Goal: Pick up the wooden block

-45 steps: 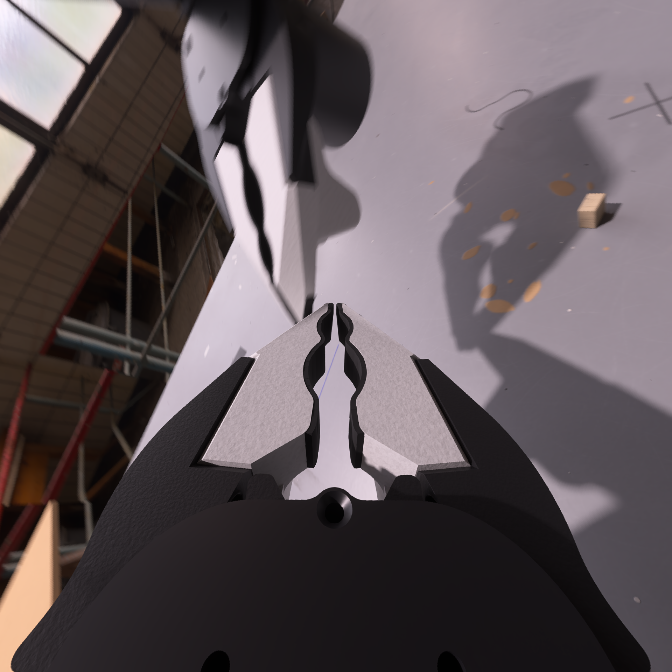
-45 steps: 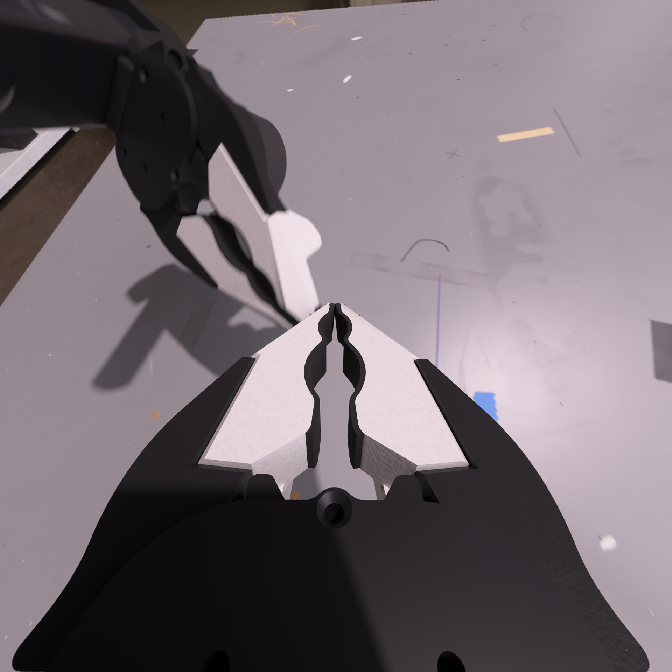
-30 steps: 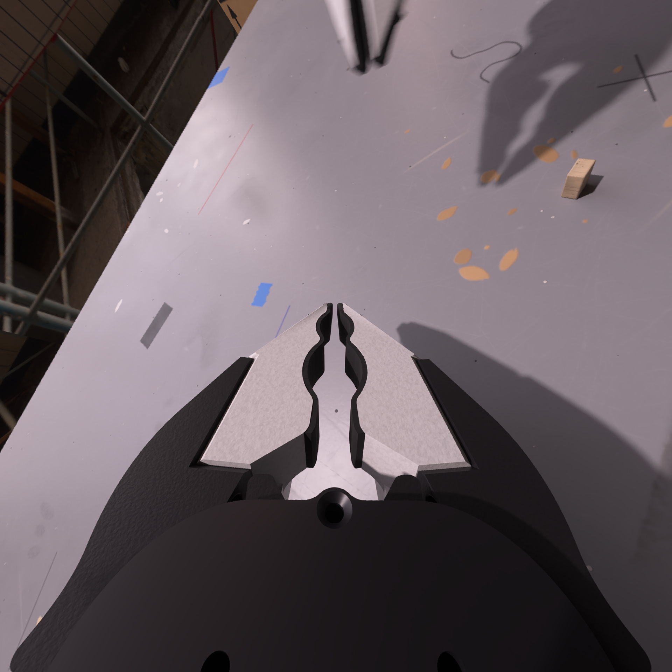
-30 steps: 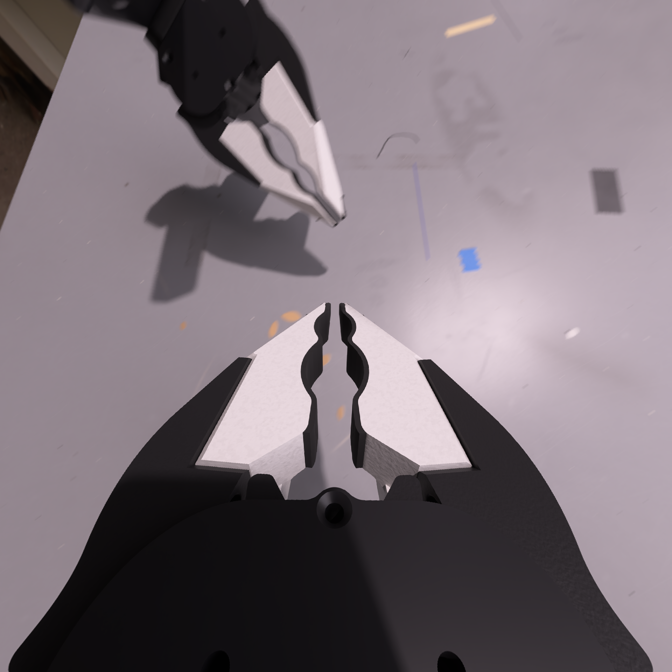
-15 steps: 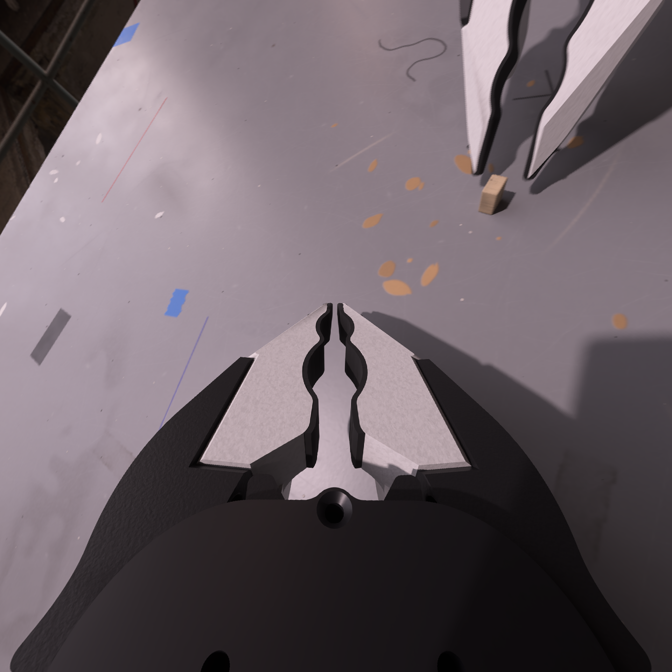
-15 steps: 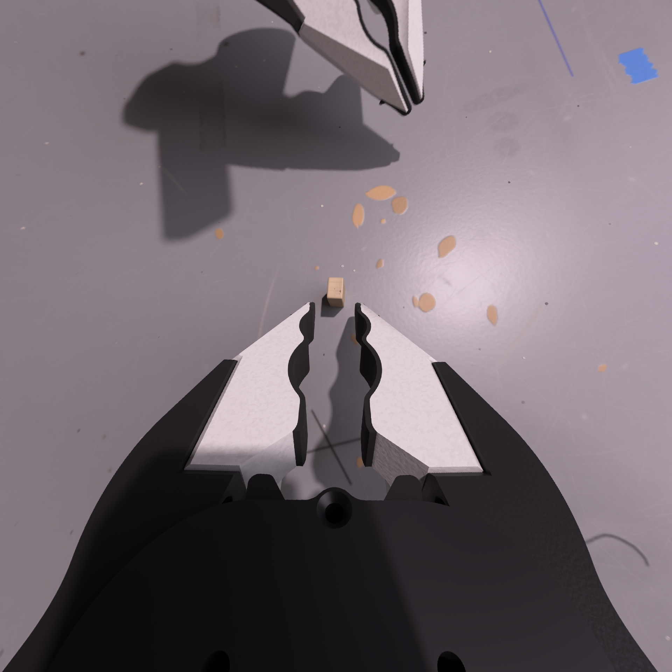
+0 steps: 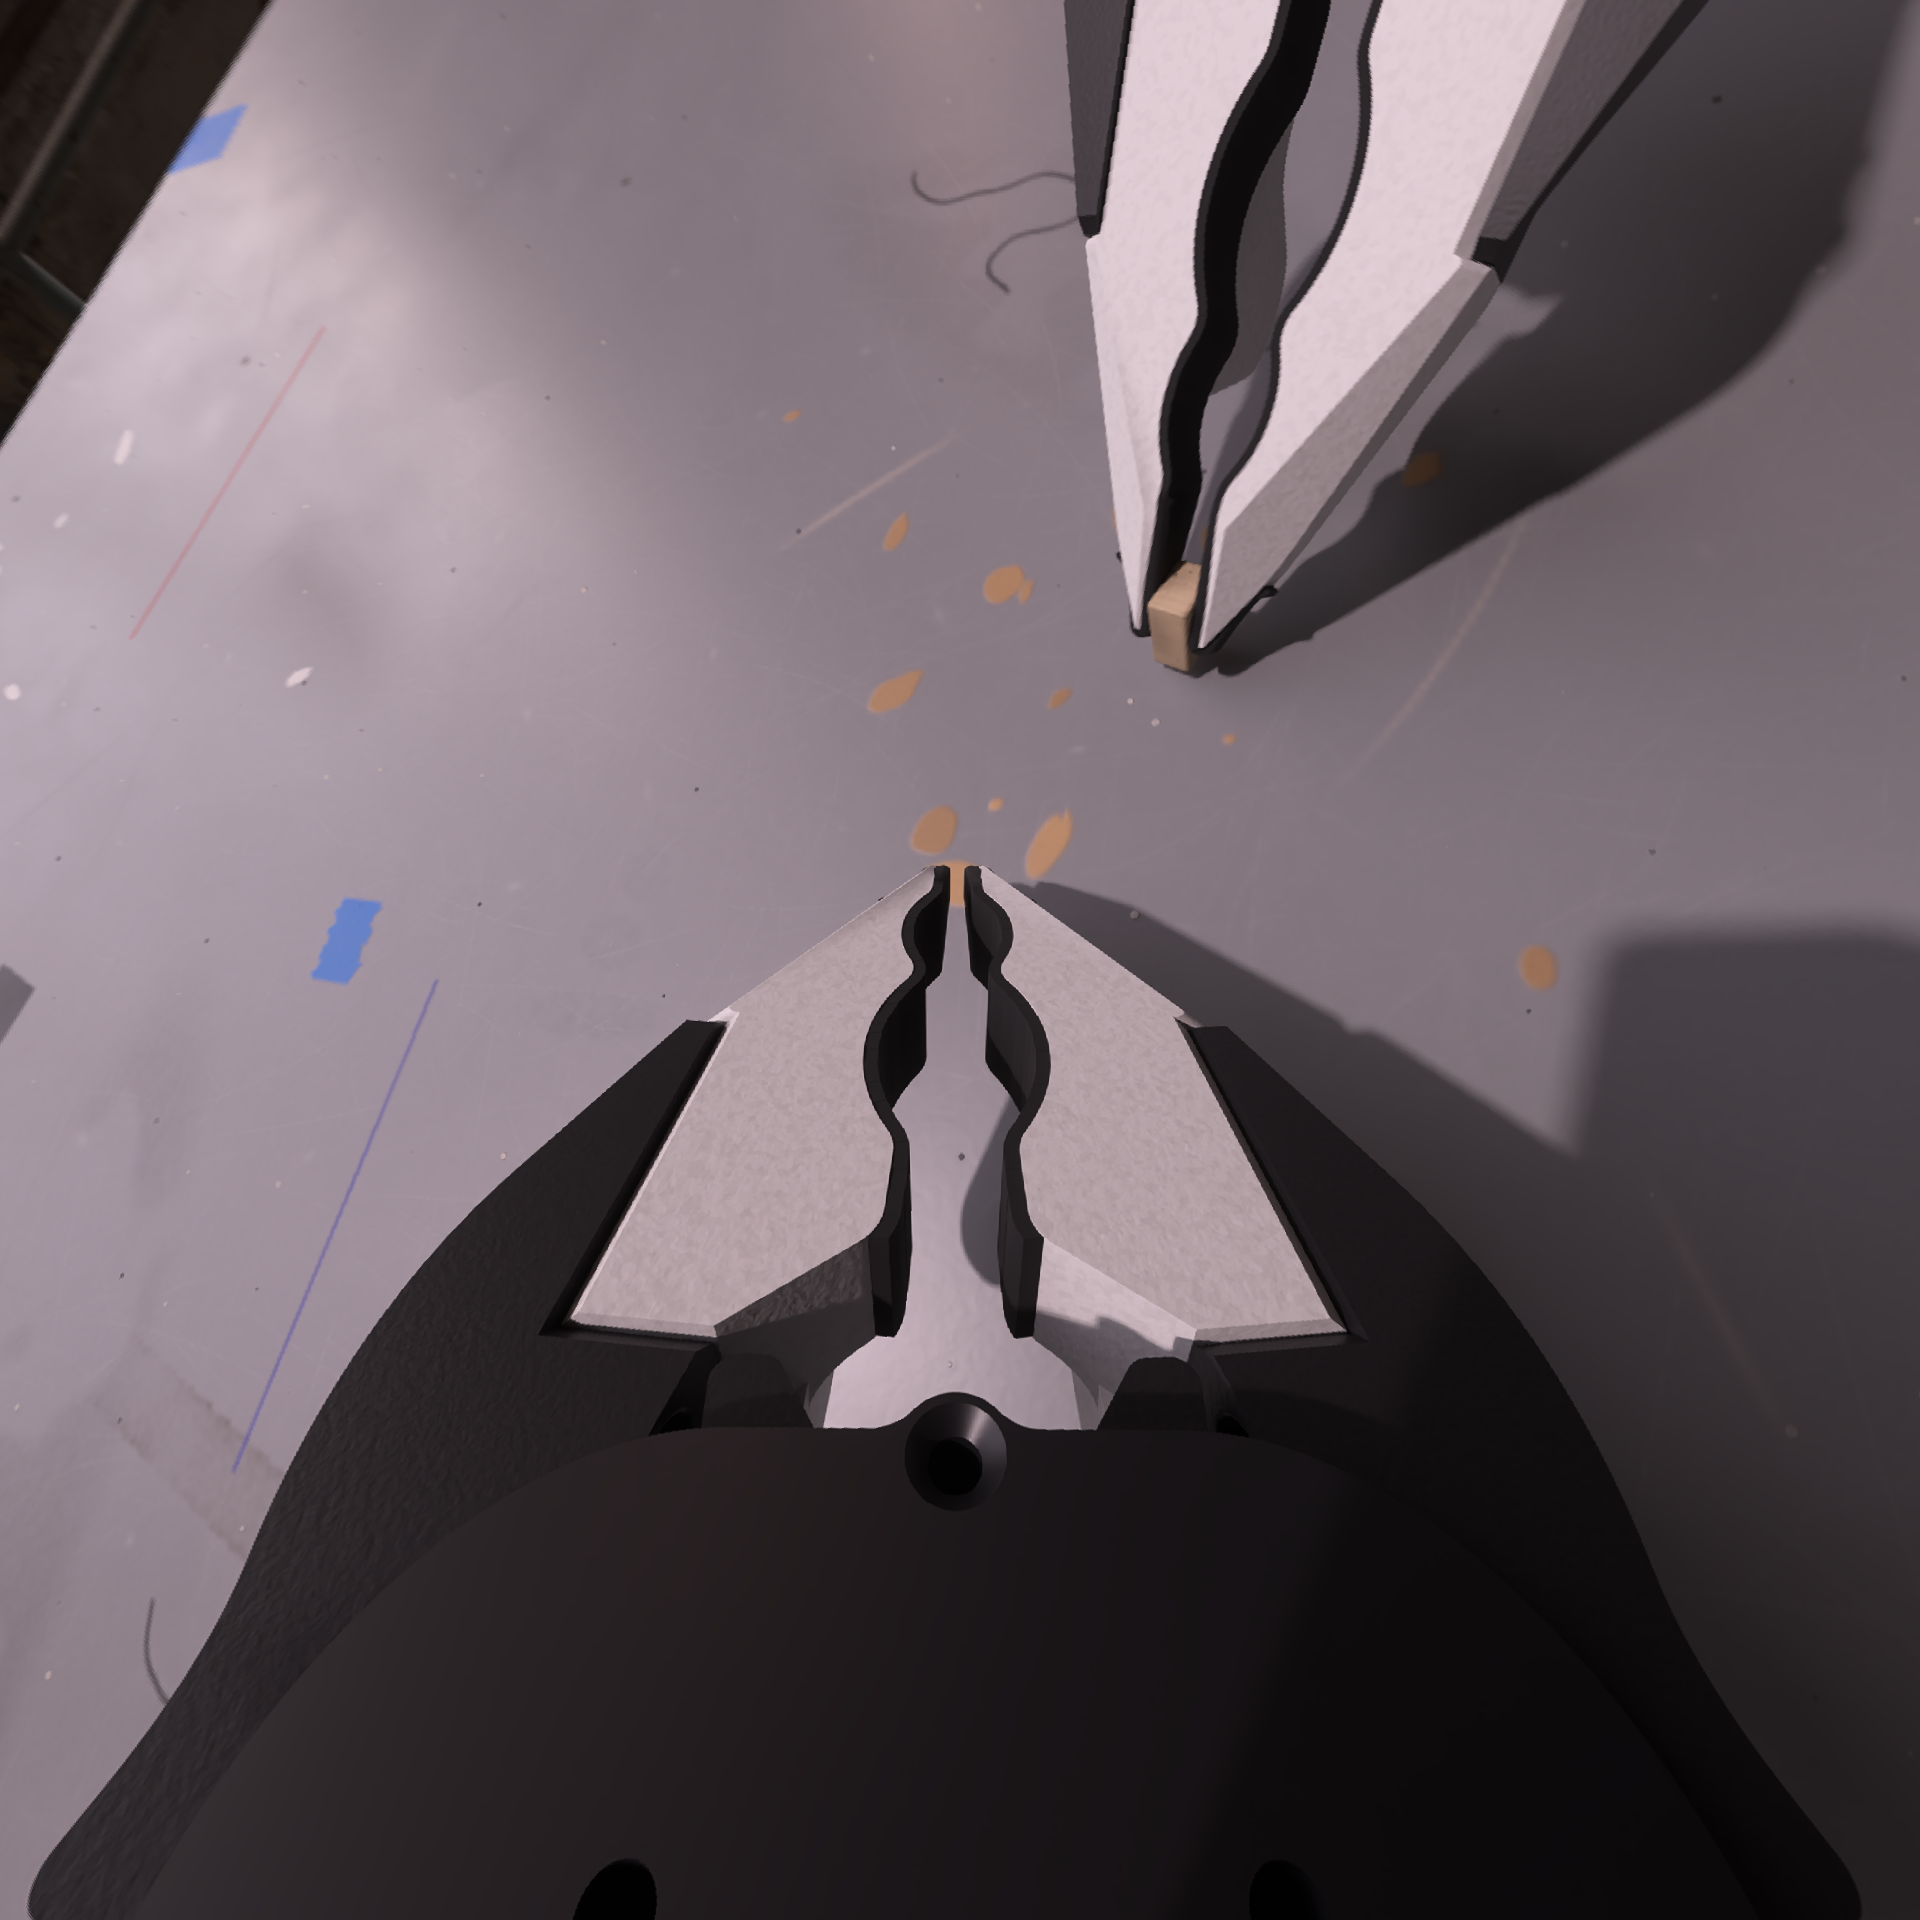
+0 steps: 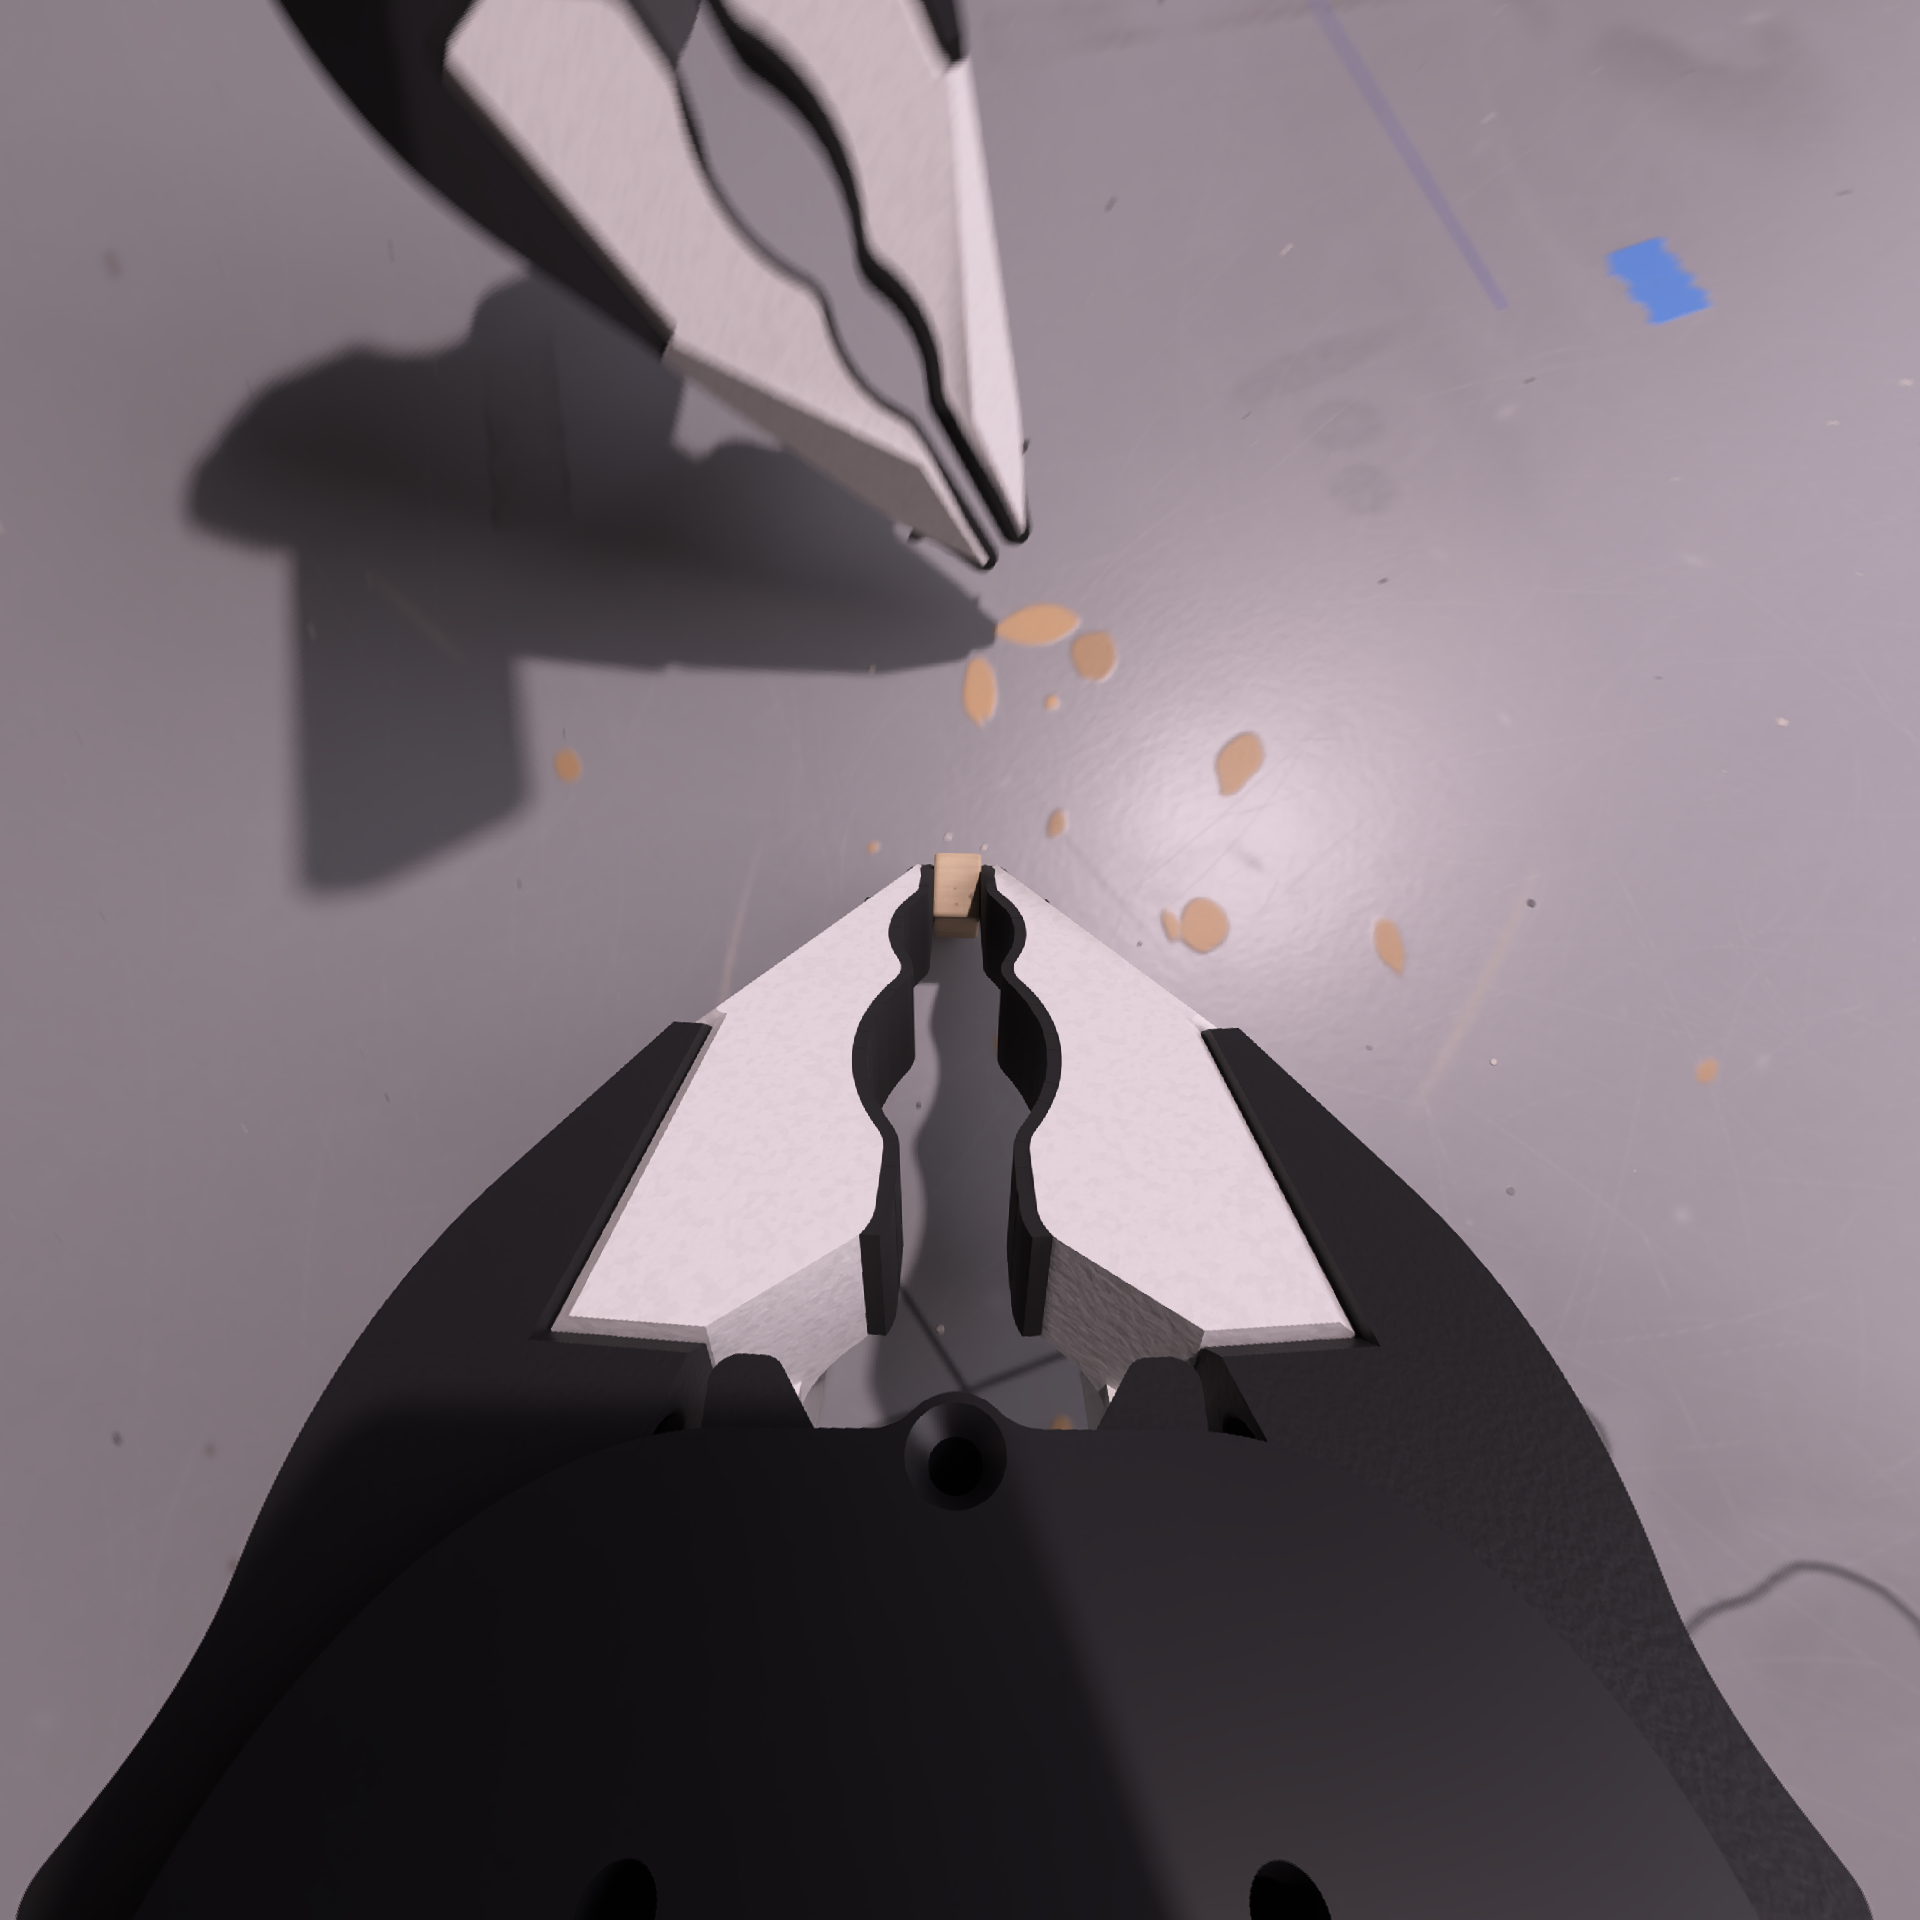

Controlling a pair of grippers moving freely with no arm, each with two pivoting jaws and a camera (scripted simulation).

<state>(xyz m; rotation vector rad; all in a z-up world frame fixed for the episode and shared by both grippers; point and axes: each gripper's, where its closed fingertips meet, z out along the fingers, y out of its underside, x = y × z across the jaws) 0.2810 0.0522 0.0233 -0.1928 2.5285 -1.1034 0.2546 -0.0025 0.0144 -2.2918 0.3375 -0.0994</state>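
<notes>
Grey tabletop (image 8: 1558, 727), scuffed and dotted with tan paint spots (image 8: 1238, 762), fills both views, with a scrap of blue tape (image 8: 1656, 281) far off beyond the spots. Just short of those spots sits the wooden block (image 8: 956, 885), small and pale, resting on the table right at the tips of my right gripper (image 8: 957, 883). From the left wrist view the same block (image 7: 1172, 619) shows wedged between those white fingers (image 7: 1132, 416), its lower end poking out below the tips and seemingly touching the surface.

I judge the block light, stiff and not fragile, its sawn faces giving fair friction, so a firm pinch on two opposite flat sides should do; being so small, it could twist out if only a corner is caught. My right gripper's jaws stand narrowly parted, just the block's width, pinching it on both sides near the very tips. My left gripper (image 7: 956, 883) holds nothing, its jaws drawn almost together with only a sliver between them, hovering on the near side of the spots, well apart from the block
</notes>
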